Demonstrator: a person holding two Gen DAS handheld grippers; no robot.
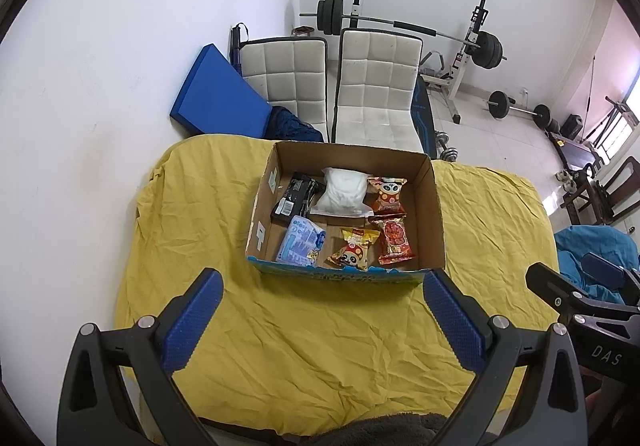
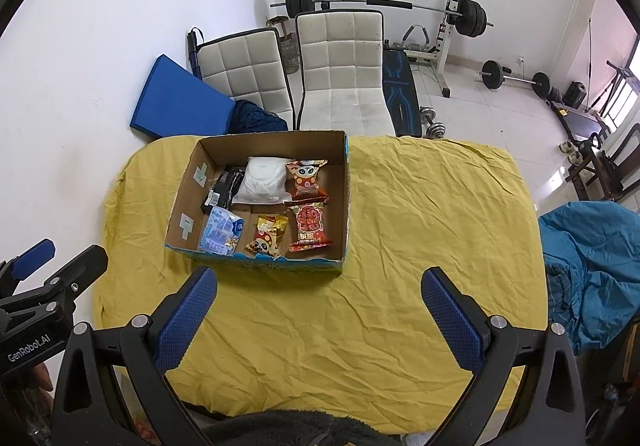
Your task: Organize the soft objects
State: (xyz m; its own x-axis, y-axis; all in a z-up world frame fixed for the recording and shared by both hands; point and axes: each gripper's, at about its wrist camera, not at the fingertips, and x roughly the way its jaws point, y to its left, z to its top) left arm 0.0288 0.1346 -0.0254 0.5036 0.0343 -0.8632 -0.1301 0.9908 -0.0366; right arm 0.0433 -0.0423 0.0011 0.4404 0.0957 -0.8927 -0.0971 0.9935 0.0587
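So up close, the left tool (image 1: 323, 288) is hanging wide apart with nothing between its blue pads, and the right tool (image 2: 319, 284) is doing the same, spread wide and holding nothing. Both are hovering over the near end of the worktop (image 1: 280, 346), which is wearing a wrinkly yellow sheet. A bit further out, the cardboard box (image 1: 434, 214) is sitting on that sheet, at 12 o'clock from the left tool and around 11 o'clock from the right one. All the soft stuff is lying inside it: near row has a light blue tissue pack (image 1: 301, 242), a yellow panda snack bag (image 1: 354, 249) and a red snack packet (image 1: 394, 241), far row has a black packet (image 1: 297, 197), a white pouch (image 1: 344, 192) and an orange panda snack bag (image 1: 387, 195). Past the worktop, two white padded chairs (image 1: 378, 86) are standing side by side, with a blue mat (image 1: 212, 90) leaning on the wall at about 11 o'clock, and a barbell rack (image 1: 404, 24) sitting way at the back.
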